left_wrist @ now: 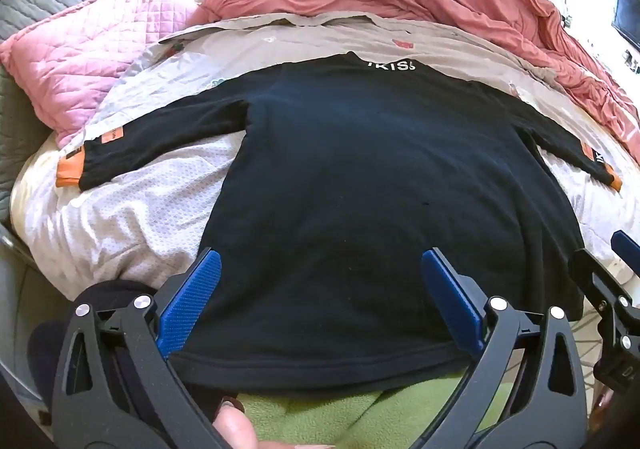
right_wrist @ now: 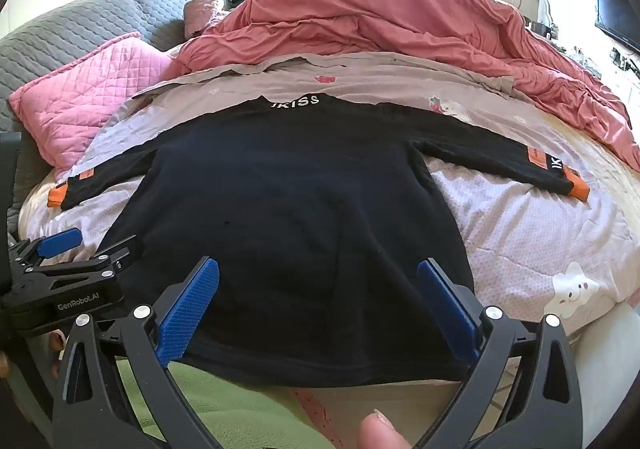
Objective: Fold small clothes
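A small black long-sleeved top with orange cuffs and white "IKISS" lettering at the collar lies flat on the bed, sleeves spread to both sides; it also shows in the right wrist view. My left gripper is open, its blue pads over the hem's left half, not holding anything. My right gripper is open over the hem's right half, also empty. The left gripper shows at the left edge of the right wrist view, the right gripper at the right edge of the left wrist view.
The top lies on a pale patterned bed sheet. A pink quilted pillow lies at the back left, a crumpled red duvet across the back, a grey cover far left. Green fabric lies below the hem. A screen hangs far right.
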Demonstrator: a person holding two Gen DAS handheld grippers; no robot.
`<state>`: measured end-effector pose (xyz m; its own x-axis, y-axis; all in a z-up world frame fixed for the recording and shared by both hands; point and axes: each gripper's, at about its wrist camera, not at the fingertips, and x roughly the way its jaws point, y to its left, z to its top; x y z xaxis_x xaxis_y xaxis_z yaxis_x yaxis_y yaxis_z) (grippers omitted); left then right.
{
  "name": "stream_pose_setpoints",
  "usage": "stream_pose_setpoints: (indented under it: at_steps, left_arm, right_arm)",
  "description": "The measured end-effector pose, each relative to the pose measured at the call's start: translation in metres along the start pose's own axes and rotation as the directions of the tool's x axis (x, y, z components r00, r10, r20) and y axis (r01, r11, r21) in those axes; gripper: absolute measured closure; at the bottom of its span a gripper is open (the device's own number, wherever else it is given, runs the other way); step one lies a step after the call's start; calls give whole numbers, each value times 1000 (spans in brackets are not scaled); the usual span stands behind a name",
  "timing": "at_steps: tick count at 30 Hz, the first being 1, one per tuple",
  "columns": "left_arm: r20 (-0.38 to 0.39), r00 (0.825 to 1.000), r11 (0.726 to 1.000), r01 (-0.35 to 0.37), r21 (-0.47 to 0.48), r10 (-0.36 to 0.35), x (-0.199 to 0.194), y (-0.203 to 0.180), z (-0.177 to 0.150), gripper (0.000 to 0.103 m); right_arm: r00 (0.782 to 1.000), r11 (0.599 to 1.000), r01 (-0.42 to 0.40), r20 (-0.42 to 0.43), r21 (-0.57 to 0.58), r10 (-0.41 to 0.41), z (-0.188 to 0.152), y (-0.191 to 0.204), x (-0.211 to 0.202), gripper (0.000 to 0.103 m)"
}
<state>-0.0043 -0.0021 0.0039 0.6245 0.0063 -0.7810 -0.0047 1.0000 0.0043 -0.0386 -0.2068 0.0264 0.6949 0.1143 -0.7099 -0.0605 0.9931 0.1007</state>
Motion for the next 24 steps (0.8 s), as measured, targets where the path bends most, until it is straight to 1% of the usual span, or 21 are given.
stream_pose_setpoints:
  at_steps: [24]
  left_arm:
    - [4, 1000, 1000, -7, 1, 7, -1, 0, -1, 9]
  right_arm:
    - [1000, 1000, 0, -4, 3, 0, -1, 1, 2, 4]
